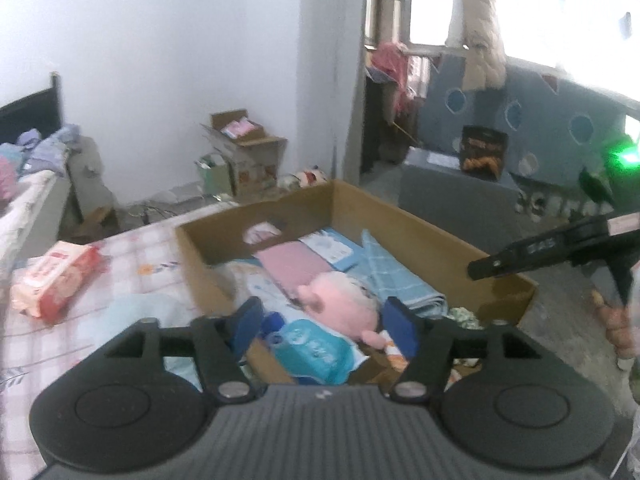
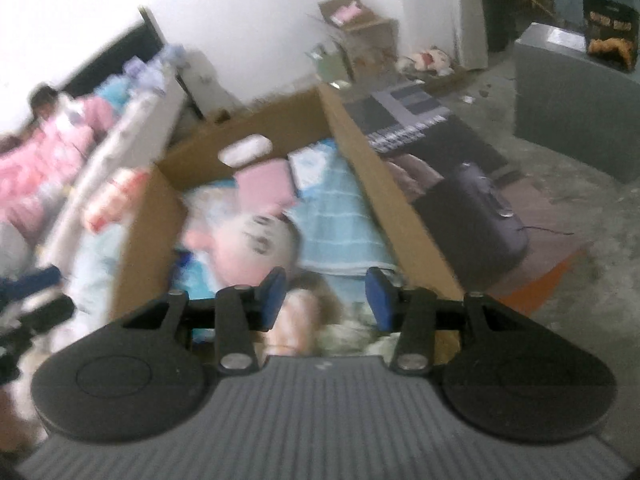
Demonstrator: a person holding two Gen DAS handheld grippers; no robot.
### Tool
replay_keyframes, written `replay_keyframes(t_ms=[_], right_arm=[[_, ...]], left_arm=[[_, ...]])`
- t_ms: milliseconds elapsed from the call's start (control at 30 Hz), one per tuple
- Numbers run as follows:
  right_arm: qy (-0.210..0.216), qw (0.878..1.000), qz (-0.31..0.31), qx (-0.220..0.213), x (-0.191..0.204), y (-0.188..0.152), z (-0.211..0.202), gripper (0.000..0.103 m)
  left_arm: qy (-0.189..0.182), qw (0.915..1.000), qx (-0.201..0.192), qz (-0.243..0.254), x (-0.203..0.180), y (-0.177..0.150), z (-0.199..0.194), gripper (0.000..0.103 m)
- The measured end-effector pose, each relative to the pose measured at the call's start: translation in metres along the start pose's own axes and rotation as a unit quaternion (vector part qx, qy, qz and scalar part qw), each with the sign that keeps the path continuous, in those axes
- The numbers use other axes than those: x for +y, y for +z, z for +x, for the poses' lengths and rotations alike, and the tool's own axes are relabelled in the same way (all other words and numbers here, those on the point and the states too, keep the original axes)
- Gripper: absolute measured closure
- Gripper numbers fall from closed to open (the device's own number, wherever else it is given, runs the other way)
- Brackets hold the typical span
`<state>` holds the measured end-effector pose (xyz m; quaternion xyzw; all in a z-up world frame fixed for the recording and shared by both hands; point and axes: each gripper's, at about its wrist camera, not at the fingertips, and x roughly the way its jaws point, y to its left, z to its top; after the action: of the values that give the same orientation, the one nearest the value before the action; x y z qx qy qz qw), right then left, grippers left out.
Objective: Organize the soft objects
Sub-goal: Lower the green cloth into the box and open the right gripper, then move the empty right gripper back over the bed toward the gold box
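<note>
Cardboard box [image 1: 408, 216] with pink plush [image 1: 340, 300], folded cloths; both claws apart, empty.

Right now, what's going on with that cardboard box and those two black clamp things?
A person is tidying soft things into a cardboard box on a bed, with a handheld gripper in each hand. The box already holds a pink plush toy, a blue checked towel, a folded pink cloth and a teal tissue pack. The left gripper and right gripper hover over the near end, jaws apart, gripping nothing. A red and white wipes pack lies outside on the bed.
</note>
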<state>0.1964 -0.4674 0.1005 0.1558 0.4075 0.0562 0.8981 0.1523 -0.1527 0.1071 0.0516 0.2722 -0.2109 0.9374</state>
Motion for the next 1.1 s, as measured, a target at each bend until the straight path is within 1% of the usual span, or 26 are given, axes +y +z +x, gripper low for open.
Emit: replay_keyframes(t_ms=[67,200,333,433,500,633,733,833,900,1000,1100], right_arm=[[0.027,1.0,0.009,-0.009,0.008,-0.002,-0.009,0.058],[0.093,0.996,0.013,-0.005,0.035,-0.011,-0.015,0.057],[0.152,0.988,-0.004,0.002,0.076,-0.02,-0.014,0.057],[0.197,0.98,-0.023,0.011,0.113,-0.024,-0.01,0.057],[0.227,0.973,-0.04,0.021,0.142,-0.028,-0.004,0.056],[0.272,0.958,-0.07,0.054,0.2,-0.04,0.015,0.056],[0.292,0.949,-0.081,0.086,0.236,-0.05,0.033,0.056],[0.308,0.94,-0.086,0.117,0.266,-0.061,0.052,0.056],[0.314,0.935,-0.088,0.14,0.285,-0.07,0.065,0.056],[0.323,0.926,-0.1,0.168,0.314,-0.082,0.083,0.056],[0.325,0.918,-0.126,0.188,0.346,-0.092,0.103,0.056]], left_arm=[[0.016,0.9998,-0.007,-0.013,0.012,-0.005,-0.014,0.019],[0.055,0.9974,-0.007,-0.047,0.041,-0.022,-0.039,0.017],[0.098,0.991,0.001,-0.091,0.073,-0.049,-0.068,0.016],[0.136,0.9837,0.01,-0.117,0.096,-0.074,-0.089,0.016],[0.163,0.9772,0.019,-0.134,0.11,-0.09,-0.102,0.016],[0.207,0.9613,0.033,-0.178,0.136,-0.122,-0.126,0.016],[0.233,0.9491,0.039,-0.208,0.154,-0.138,-0.138,0.016],[0.245,0.9408,0.047,-0.23,0.168,-0.155,-0.144,0.016],[0.252,0.9388,0.05,-0.23,0.174,-0.161,-0.142,0.016],[0.269,0.9369,0.053,-0.216,0.178,-0.169,-0.139,0.017],[0.273,0.9366,0.06,-0.211,0.182,-0.176,-0.132,0.021]])
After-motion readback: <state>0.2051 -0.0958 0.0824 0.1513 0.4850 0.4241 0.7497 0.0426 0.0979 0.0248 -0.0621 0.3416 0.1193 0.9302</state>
